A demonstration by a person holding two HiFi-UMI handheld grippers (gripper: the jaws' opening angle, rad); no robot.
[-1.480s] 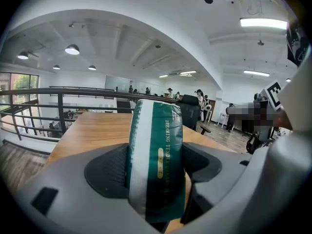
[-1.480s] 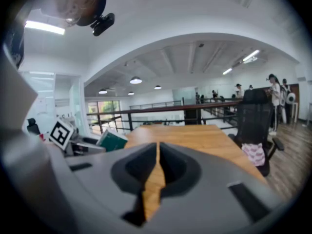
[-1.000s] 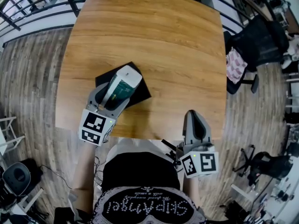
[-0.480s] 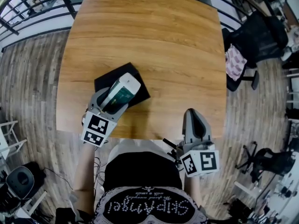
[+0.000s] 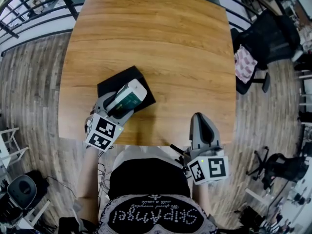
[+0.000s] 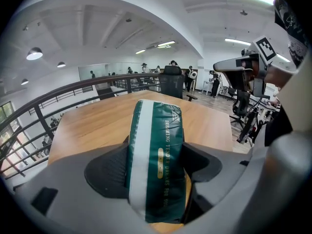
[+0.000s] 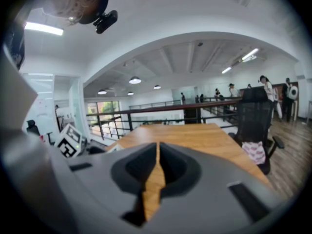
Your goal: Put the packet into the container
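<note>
The left gripper (image 5: 123,103) has its jaws closed on the sides of a green-and-white packet (image 6: 155,150), held just above the black container (image 5: 109,85) near the table's front-left edge. To do this well, I judge the packet should be lowered flat and centred inside the container's rim before the jaws part, so it doesn't tip over the edge. The right gripper (image 7: 157,162) sits at the near edge, jaws pressed together on nothing. The wooden table (image 5: 161,38) stands on plank floor (image 5: 34,82), with a railing (image 5: 29,18) at left and a black office chair (image 5: 268,38) at right.
</note>
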